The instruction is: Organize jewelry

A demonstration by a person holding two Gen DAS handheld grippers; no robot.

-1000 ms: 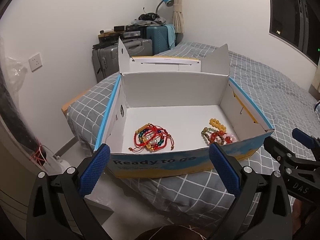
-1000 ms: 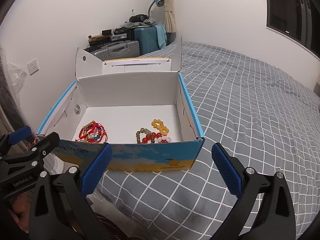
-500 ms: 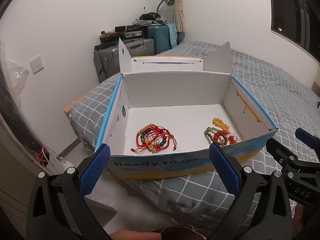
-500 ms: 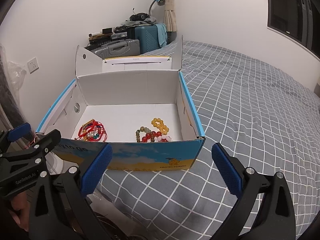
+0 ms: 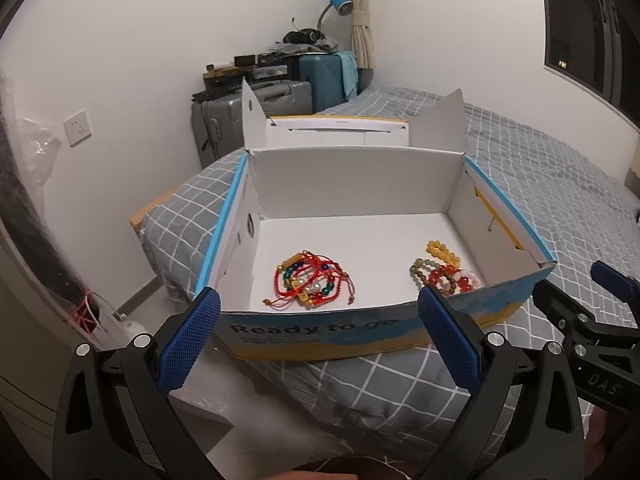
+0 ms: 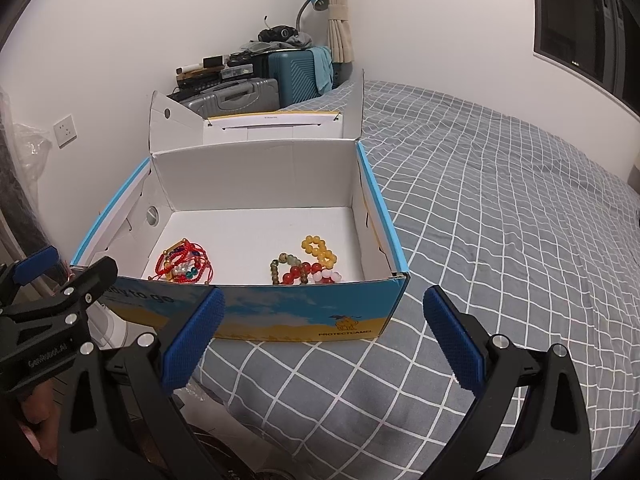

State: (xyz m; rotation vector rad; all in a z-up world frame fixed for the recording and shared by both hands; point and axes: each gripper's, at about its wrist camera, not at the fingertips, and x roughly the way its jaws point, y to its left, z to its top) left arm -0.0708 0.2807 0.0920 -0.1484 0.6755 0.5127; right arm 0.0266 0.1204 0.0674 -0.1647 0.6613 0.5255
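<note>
Both fingers spread, empty — bracelets [image 5: 312,282] in box [image 5: 320,332], beyond left gripper [image 5: 318,340], right gripper [image 6: 324,332].

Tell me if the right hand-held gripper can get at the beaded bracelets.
Probably yes: the right hand-held gripper is open, the box has no lid over it, and the beaded bracelets lie uncovered behind its front wall.

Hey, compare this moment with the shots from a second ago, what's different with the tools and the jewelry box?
Very little. Both views shifted slightly, so the left tool and right tool drifted a touch while hovering open in front of the box. Nothing was taken hold of or let go. The red cord bracelets and the bead bracelets lie where they were inside the box, which has not moved on the bed.
</note>
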